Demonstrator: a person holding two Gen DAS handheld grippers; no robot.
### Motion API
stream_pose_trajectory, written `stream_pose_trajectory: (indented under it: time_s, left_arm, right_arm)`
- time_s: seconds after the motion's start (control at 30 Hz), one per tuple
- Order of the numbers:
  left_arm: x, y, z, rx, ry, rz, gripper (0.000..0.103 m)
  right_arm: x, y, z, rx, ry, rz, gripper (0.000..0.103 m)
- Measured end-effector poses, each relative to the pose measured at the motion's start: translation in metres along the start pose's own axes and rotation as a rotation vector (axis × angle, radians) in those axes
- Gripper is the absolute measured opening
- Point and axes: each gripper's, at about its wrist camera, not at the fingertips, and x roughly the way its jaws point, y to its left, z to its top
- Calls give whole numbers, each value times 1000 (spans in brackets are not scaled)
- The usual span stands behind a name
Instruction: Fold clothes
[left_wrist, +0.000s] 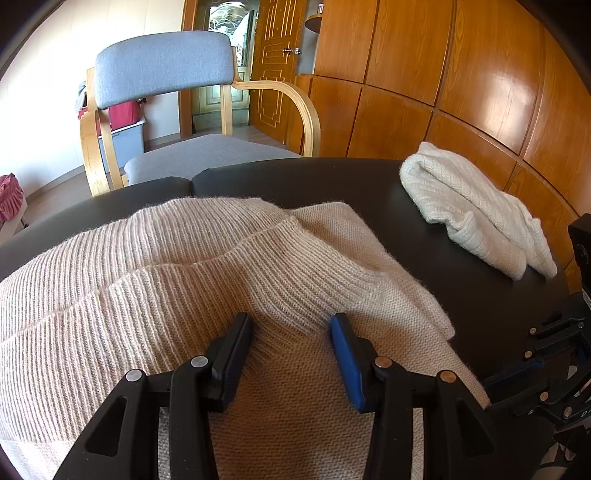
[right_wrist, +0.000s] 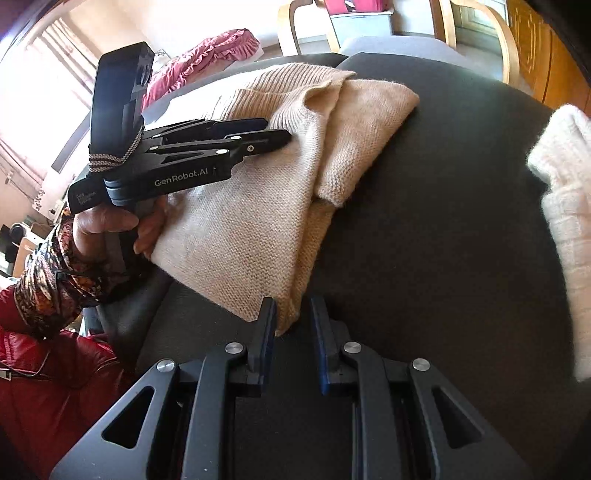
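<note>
A beige sweater lies partly folded on a dark padded table, covering its near left part, with a ribbed layer over a finer knit layer. The left gripper rests low over the sweater, its 2 fingers spread with knit between them but not pinched. In the right wrist view the right gripper sits at the sweater's near corner, fingers apart with a narrow gap, the corner tip just at the left finger; whether it touches cannot be told. A hand in a patterned sleeve holds the left gripper's handle.

A white knit lies bundled on the table's far right, well apart from the sweater. A seam splits the table top at the far edge. Beyond it stands a chair with grey cushions and bent wood arms. Wood panelling fills the right wall; a panelled door is far behind.
</note>
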Motion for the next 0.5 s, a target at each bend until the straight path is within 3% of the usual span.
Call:
stream_pose_trajectory:
  time_s: [0.13, 0.2, 0.37, 0.5]
  left_arm:
    - [-24, 6, -1, -22, -25, -12, 45]
    - [-38, 16, -6, -49, -54, -10, 45]
    - [-54, 51, -20, -133, -75, 78, 45]
    - [-53, 74, -33, -204, -96, 97, 44]
  right_arm:
    - [-6, 0, -1, 13, -20, -18, 20]
    - [-24, 4, 2, 9, -118, -40, 20]
    - [-41, 21, 30, -14, -331, -178, 20]
    - [-11, 34, 72, -81, -341, -196, 22]
